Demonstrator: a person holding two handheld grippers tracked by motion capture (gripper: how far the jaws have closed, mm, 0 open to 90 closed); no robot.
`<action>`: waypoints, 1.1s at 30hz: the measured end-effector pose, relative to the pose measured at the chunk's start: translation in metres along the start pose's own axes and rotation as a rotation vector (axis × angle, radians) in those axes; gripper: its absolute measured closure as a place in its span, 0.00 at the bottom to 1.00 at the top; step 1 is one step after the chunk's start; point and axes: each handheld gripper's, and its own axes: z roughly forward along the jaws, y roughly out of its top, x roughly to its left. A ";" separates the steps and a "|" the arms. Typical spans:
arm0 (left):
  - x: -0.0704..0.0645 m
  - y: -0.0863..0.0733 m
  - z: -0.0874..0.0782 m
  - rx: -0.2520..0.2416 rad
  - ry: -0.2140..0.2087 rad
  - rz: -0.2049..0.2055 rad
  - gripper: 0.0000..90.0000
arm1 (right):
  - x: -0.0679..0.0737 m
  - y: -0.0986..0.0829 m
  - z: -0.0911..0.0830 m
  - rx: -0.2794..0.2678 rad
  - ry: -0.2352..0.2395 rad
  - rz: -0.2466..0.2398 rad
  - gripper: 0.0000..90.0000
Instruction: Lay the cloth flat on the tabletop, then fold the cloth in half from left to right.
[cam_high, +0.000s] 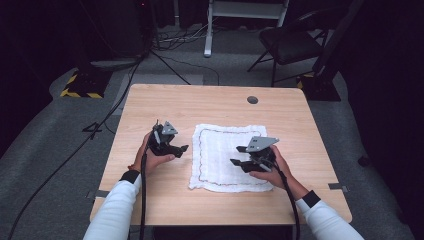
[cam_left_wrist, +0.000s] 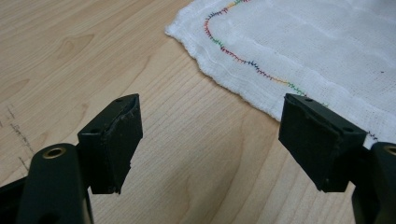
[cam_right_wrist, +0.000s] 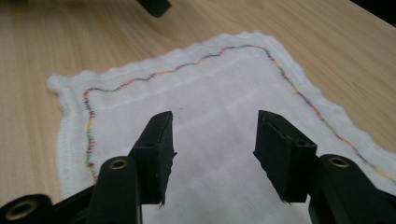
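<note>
On the worktop (cam_high: 150, 105) a white cloth (cam_high: 220, 145) lies flat, its stitched border showing all round. The left hand-held gripper (cam_high: 181, 149) hovers just beside the cloth's left edge, jaws spread and empty; the right hand-held gripper (cam_high: 239, 156) hangs over the cloth's right half, jaws likewise spread. The step looks like taking hold for a fold — best to lower each onto an edge or corner, pinch only the top layer, and lift both together so the cloth doesn't skew.
</note>
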 end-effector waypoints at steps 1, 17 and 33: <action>0.001 0.001 0.001 0.002 0.003 0.007 0.24 | 0.004 0.002 0.002 -0.002 0.011 -0.007 0.54; 0.008 0.040 0.048 -0.019 -0.011 -0.038 0.25 | 0.090 0.030 0.081 0.073 0.222 -0.180 0.56; 0.017 0.055 0.102 0.033 0.028 -0.107 0.19 | 0.096 0.028 0.100 0.099 0.157 -0.146 0.76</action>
